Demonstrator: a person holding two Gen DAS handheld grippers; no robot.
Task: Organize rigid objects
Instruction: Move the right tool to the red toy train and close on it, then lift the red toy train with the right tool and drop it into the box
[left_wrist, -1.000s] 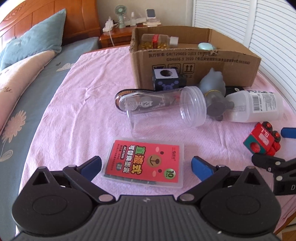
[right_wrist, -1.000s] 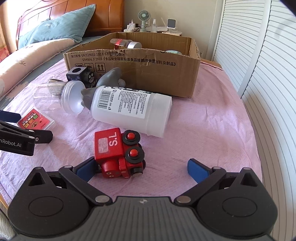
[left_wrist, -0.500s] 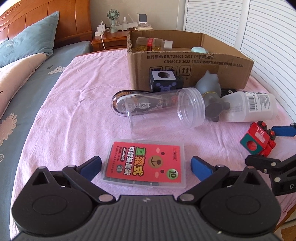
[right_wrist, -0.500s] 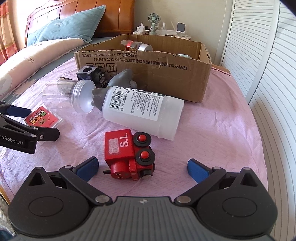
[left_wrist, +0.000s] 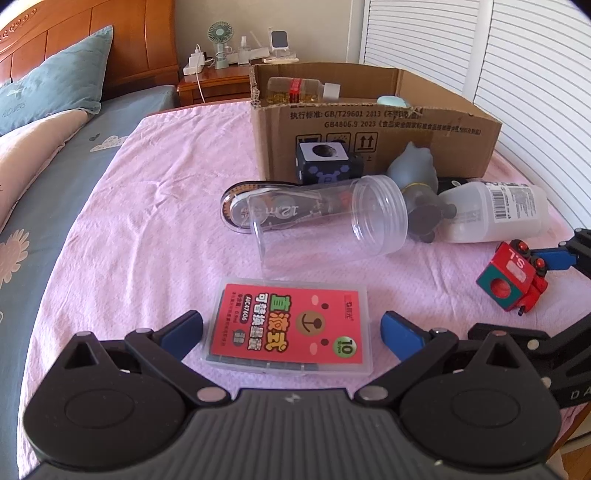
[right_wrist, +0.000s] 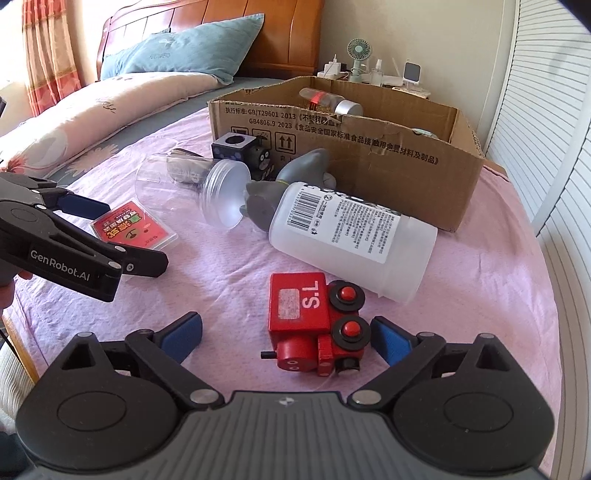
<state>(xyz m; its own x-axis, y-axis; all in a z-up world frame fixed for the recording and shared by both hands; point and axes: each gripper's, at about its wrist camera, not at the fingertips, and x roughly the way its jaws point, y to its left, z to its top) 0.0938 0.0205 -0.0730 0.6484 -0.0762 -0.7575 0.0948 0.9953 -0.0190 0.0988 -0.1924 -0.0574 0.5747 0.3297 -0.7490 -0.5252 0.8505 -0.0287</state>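
Observation:
A clear plastic case with a red label (left_wrist: 290, 328) lies flat on the pink cloth between the open fingers of my left gripper (left_wrist: 291, 330); it also shows in the right wrist view (right_wrist: 133, 227). A red toy train (right_wrist: 314, 326) lies between the open fingers of my right gripper (right_wrist: 286, 336), close to the right pad; it also shows in the left wrist view (left_wrist: 511, 282). A cardboard box (left_wrist: 373, 125) stands behind, holding a bottle (left_wrist: 301, 88).
A clear jar (left_wrist: 328, 225) lies on its side over a tape dispenser (left_wrist: 240, 210). A white bottle (right_wrist: 351, 240), a grey figure (left_wrist: 415, 173) and a dark cube toy (left_wrist: 325, 162) lie before the box. A bed with pillows is on the left, slatted doors on the right.
Both grippers have moved forward. The red-label case now sits between the left fingers, and the train has shifted towards the right gripper's right finger. Both stay open.

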